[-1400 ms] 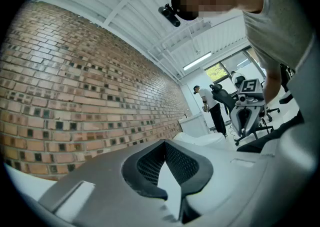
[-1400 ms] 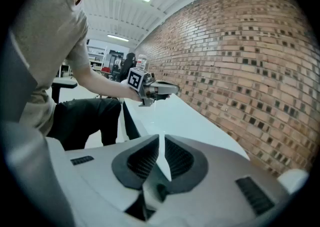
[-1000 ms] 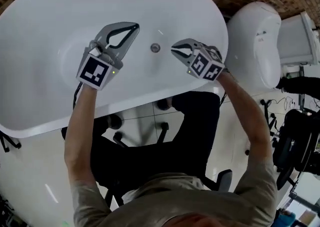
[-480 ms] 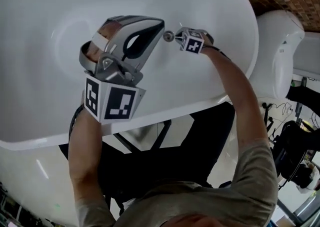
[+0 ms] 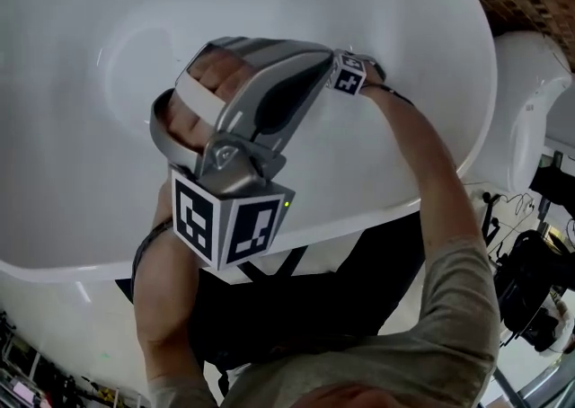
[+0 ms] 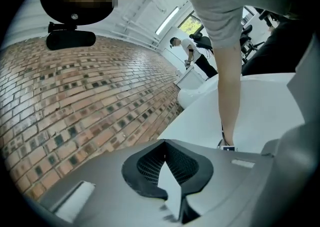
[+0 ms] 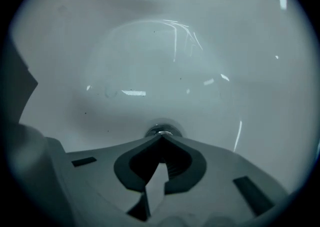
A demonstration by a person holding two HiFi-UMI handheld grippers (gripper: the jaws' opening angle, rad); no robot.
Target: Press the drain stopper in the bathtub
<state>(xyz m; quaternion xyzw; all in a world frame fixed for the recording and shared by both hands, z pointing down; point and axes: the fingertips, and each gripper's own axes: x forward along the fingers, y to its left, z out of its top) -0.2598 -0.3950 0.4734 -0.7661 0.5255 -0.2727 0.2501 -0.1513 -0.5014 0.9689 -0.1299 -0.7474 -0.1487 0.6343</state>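
Observation:
The white bathtub (image 5: pixel 99 65) fills the head view. The chrome drain stopper (image 7: pixel 161 131) lies at the tub's bottom, and the shut tips of my right gripper (image 7: pixel 161 138) rest right at its near edge. In the head view only that gripper's marker cube (image 5: pixel 350 76) shows, deep in the tub, and the stopper is hidden. My left gripper (image 5: pixel 325 57) hangs high and close to the head camera, shut and empty, and covers the drain area. Its own view shows its jaws (image 6: pixel 165 142) closed, pointing over the tub rim at a brick wall.
A white toilet (image 5: pixel 537 110) stands right of the tub. A brick wall (image 6: pixel 75 101) runs behind it. Black equipment and cables (image 5: pixel 539 298) lie on the floor at the right. A person (image 6: pixel 188 51) stands far off in the left gripper view.
My right gripper has gone down from above the tub floor to the drain stopper. The left gripper has risen towards the head camera and now covers the drain.

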